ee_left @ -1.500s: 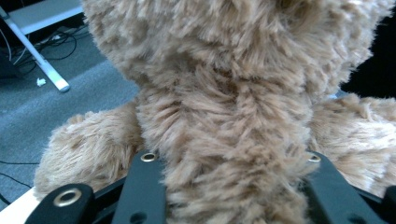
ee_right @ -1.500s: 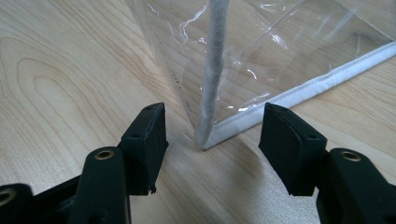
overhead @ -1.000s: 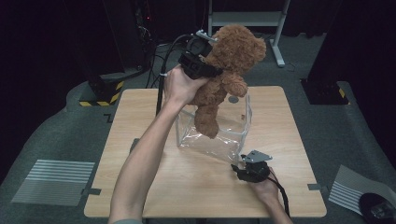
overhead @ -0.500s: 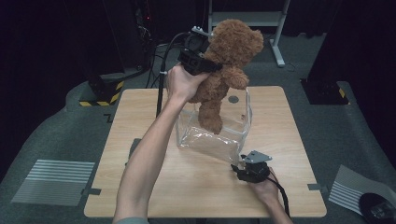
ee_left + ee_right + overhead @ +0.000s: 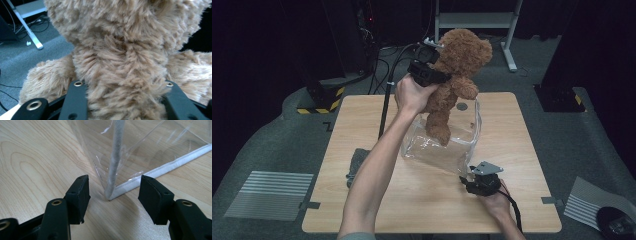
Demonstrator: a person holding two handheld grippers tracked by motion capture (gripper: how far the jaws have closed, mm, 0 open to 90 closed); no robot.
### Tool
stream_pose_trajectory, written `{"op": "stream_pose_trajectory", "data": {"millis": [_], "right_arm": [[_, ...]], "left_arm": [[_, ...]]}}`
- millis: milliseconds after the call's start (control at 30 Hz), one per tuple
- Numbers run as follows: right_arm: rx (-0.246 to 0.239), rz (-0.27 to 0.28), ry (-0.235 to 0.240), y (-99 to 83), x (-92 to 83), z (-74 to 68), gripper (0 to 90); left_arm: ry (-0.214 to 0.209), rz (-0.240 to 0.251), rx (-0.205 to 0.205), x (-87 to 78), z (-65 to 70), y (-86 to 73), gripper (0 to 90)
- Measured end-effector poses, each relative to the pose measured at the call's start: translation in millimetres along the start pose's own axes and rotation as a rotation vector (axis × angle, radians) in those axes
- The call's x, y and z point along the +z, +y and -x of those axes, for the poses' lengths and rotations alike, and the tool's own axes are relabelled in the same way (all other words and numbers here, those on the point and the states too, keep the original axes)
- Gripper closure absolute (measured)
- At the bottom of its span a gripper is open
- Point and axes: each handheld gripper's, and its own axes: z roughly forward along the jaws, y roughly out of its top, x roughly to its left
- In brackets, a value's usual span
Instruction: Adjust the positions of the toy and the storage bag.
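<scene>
A brown teddy bear (image 5: 462,55) hangs upright over the open top of a clear plastic bag (image 5: 447,145) on the wooden table (image 5: 362,125); its lower leg dips inside. My left gripper (image 5: 438,75) is shut on the bear from behind. In the left gripper view the bear's furry body (image 5: 120,62) bulges between the jaws of my left gripper (image 5: 123,85). My right gripper (image 5: 468,178) rests on the table at the bag's near right corner. Its jaws have just been closing, and the bag's white-seamed corner (image 5: 112,187) stands untouched between them in my right gripper (image 5: 114,187).
A folded grey cloth (image 5: 356,165) lies near the table's left side, beside the left forearm. A round grommet (image 5: 462,106) sits behind the bag. A black cable (image 5: 387,100) trails from the left gripper over the far edge. Striped mats (image 5: 267,195) lie on the floor.
The left hand has shifted the bear a little, and its foot has sunk slightly into the bag's mouth. The right gripper has stayed at the bag's corner.
</scene>
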Motion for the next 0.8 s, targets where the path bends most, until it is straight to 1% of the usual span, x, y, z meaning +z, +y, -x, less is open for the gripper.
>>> {"op": "stream_pose_trajectory", "data": {"millis": [67,133,167,200,233,267,300,333,367,400,467,533,667,733,800], "right_arm": [[-0.005,0.032,0.001,-0.2,-4.7,-1.4,47.5],[0.013,0.064,0.030,2.4,-12.7,-5.1,49.7],[0.002,0.087,0.029,5.5,-18.9,-8.8,51.4],[-0.004,0.113,0.034,9.8,-26.1,-12.7,52.6],[-0.005,0.130,0.043,15.3,-33.0,-15.8,51.9],[-0.005,0.140,0.044,21.1,-38.9,-18.1,53.0],[0.004,0.153,0.067,26.6,-44.4,-18.8,55.6],[0.012,0.167,0.088,32.1,-49.5,-19.9,56.0],[0.000,0.182,0.084,37.1,-54.5,-22.0,56.7],[-0.001,0.199,0.081,41.9,-58.9,-24.4,56.7],[-0.002,0.228,0.091,51.0,-66.6,-29.6,56.8],[-0.014,0.253,0.095,60.9,-73.0,-35.9,56.7],[-0.023,0.300,0.087,86.3,-83.8,-48.2,56.0],[-0.029,0.311,0.080,101.0,-85.4,-51.9,55.4],[-0.026,0.300,0.061,114.9,-82.1,-53.3,54.5]], "left_arm": [[-0.003,-0.008,0.010,3.3,1.0,-1.8,61.1],[-0.004,-0.012,0.013,7.5,2.6,-4.1,61.0],[-0.006,-0.018,0.013,9.9,2.9,-5.4,61.0],[-0.009,-0.025,0.013,12.7,3.3,-6.7,61.0],[-0.011,-0.033,0.014,15.8,3.8,-8.1,61.0],[-0.014,-0.040,0.016,18.8,4.8,-9.7,60.9],[-0.018,-0.046,0.018,21.7,5.8,-11.6,60.8],[-0.021,-0.051,0.019,24.3,6.8,-13.6,60.8],[-0.022,-0.057,0.019,26.7,7.4,-15.3,60.8],[-0.026,-0.060,0.018,28.9,7.6,-16.9,60.7],[-0.026,-0.066,0.016,31.7,7.5,-19.6,60.7],[-0.025,-0.073,0.018,33.7,7.4,-21.7,60.6],[-0.021,-0.080,0.009,37.2,6.3,-26.0,60.5],[-0.022,-0.082,0.002,39.1,5.3,-27.7,60.4],[-0.020,-0.083,-0.003,41.2,5.1,-29.3,60.4]]}}
